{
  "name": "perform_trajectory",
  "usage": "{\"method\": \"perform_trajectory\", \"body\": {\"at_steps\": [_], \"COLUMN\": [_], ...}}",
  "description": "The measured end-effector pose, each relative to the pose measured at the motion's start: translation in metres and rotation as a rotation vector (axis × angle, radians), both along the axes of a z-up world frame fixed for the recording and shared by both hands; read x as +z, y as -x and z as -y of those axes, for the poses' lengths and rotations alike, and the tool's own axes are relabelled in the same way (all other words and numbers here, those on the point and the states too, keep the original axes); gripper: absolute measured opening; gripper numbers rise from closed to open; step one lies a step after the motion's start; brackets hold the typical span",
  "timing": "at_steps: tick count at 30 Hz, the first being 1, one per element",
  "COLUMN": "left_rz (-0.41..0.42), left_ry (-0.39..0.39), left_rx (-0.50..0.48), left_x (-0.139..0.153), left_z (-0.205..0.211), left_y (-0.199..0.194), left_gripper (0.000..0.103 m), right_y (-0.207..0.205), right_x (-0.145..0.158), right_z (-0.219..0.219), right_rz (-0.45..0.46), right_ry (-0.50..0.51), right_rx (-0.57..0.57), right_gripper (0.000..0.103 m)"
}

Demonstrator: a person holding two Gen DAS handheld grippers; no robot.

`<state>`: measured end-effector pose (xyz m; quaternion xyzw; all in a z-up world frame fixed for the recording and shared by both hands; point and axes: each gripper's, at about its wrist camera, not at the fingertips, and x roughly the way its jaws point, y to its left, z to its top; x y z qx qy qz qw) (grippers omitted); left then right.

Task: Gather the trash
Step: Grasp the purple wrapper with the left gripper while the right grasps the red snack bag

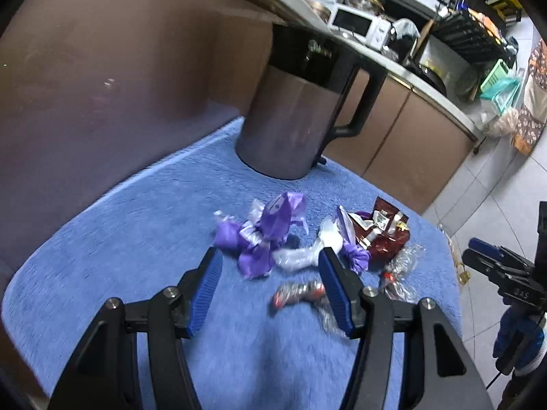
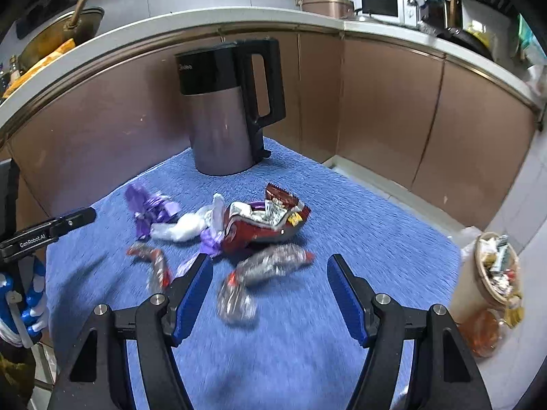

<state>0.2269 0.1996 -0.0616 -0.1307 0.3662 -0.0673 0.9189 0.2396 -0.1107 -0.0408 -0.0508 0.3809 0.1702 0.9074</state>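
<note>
Trash lies in a heap on a blue towel [image 1: 136, 239] [image 2: 342, 239]: purple wrappers [image 1: 266, 235] [image 2: 147, 208], a white crumpled wrapper [image 1: 301, 256] [image 2: 181, 227], a dark red snack bag [image 1: 386, 232] [image 2: 263, 225], and silver-red candy wrappers [image 1: 297, 294] [image 2: 270, 261]. My left gripper [image 1: 270, 256] is open and empty, just short of the purple and white wrappers. My right gripper [image 2: 270, 263] is open and empty, its fingers either side of the silver-red wrappers, above the towel. A full trash bin [image 2: 492, 273] stands on the floor to the right.
An electric kettle [image 1: 294, 112] [image 2: 225, 109] stands at the towel's far edge, against brown cabinet doors [image 2: 393, 109]. The counter above holds a microwave [image 2: 386, 5] and pans. The right gripper shows at the right edge of the left wrist view [image 1: 492, 263].
</note>
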Motion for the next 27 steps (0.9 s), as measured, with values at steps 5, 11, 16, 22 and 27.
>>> {"method": "perform_trajectory", "body": {"at_steps": [5,11,16,22,27], "left_rz": [-0.015,-0.024,-0.053,-0.048,0.006], "left_ry": [-0.035,-0.027,-0.018,0.041,0.029], "left_rx": [-0.028,-0.022,-0.023,0.017,0.004], "left_x": [-0.011,-0.025,-0.037,-0.036,-0.015], "left_z": [0.014,0.015,0.008,-0.014,-0.016], "left_y": [-0.039,-0.065,-0.076,-0.071,-0.050], "left_gripper": [0.057,0.047,0.021,0.014,0.013], "right_y": [-0.045,-0.092,-0.121,-0.136,-0.123], "right_x": [-0.018,-0.042,-0.065,-0.079,-0.067], "right_z": [0.006,0.011,0.020,0.011,0.007], "right_rz": [-0.041,-0.107,-0.174,-0.220,-0.181], "right_ry": [-0.066,-0.155,-0.235,-0.230,-0.225], "right_rx": [-0.022,-0.046,-0.094,-0.059,-0.035], "right_gripper": [0.067,0.067,0.067,0.021,0.008]}}
